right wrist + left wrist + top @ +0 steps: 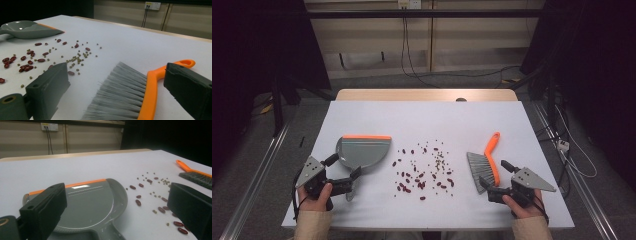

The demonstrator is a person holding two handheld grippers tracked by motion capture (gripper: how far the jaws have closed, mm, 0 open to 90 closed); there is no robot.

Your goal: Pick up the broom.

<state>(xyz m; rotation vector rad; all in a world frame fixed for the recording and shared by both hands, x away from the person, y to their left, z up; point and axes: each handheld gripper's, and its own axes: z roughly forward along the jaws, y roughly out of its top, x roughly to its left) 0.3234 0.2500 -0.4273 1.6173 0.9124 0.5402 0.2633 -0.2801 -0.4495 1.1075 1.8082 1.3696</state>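
Note:
A grey dustpan (362, 150) with an orange lip lies left of centre on the white table (427, 117). My left gripper (344, 167) stands open at its near end, jaws on either side of the dustpan's handle without touching it. In the left gripper view the dustpan (90, 202) lies between the wide jaws of my left gripper (116, 195). Several red beans and small green beans (424, 170) are scattered mid-table. An orange-handled brush (487, 162) with grey bristles lies to the right. My right gripper (493, 173) is open around its bristle end. The brush (130, 92) lies untouched between the jaws of my right gripper (117, 75).
The beans (50, 55) spread between the dustpan (30, 28) and the brush (197, 176). A wooden edge (427, 95) borders the table's far side. Cables (407, 55) hang down the back wall to the floor. Dark stands flank both sides.

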